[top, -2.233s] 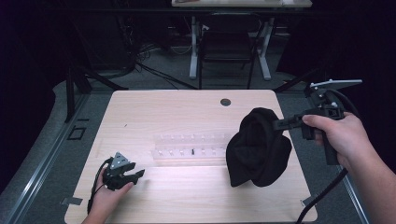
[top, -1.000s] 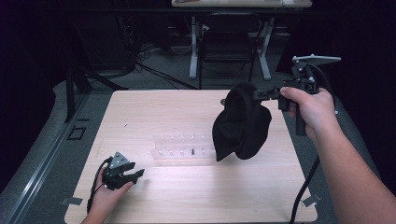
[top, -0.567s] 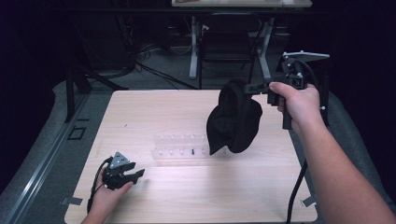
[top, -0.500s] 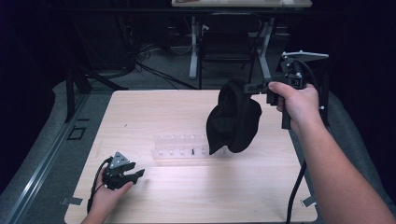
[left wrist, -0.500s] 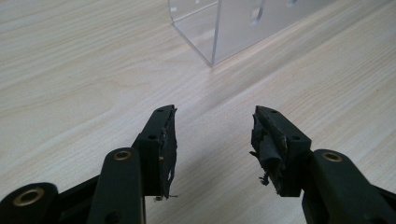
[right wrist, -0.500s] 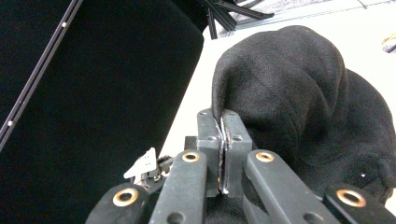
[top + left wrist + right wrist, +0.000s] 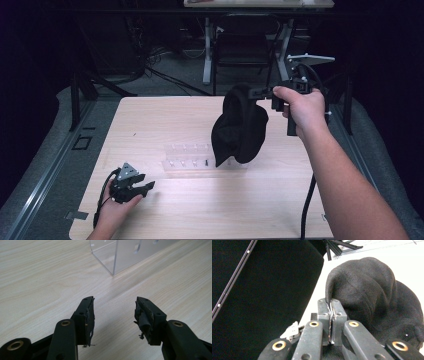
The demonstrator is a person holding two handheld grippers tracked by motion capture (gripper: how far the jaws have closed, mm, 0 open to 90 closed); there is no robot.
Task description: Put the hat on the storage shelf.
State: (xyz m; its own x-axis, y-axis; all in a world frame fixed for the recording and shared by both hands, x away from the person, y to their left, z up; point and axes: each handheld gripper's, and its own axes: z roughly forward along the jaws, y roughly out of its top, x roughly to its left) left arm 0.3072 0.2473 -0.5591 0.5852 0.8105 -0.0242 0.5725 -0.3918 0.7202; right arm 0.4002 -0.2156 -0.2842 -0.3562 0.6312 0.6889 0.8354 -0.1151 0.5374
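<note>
Right gripper [image 7: 331, 302]: jaws pressed flat together, pinching a fold at the edge of the limp black knitted fabric cap [image 7: 239, 127]. In the high view the right gripper [image 7: 260, 93] holds it up over the far right part of the pale wooden table [image 7: 165, 120]; the cap hangs free, its lower end in front of the clear acrylic rack with small holes [image 7: 192, 161].

Left gripper [image 7: 113, 315]: jaws wide apart, nothing between them, resting low on the table near the front left corner [image 7: 134, 184], one corner of the rack just ahead.

Change over the last two seconds: the cap was resting on the table right of the rack; it is now lifted clear and carried up and leftward. The left gripper has not moved. Judgement: pick-up done, transport in hand, placement outstanding.

Writing: no brand, label or text legible on cap, rack or grippers.
</note>
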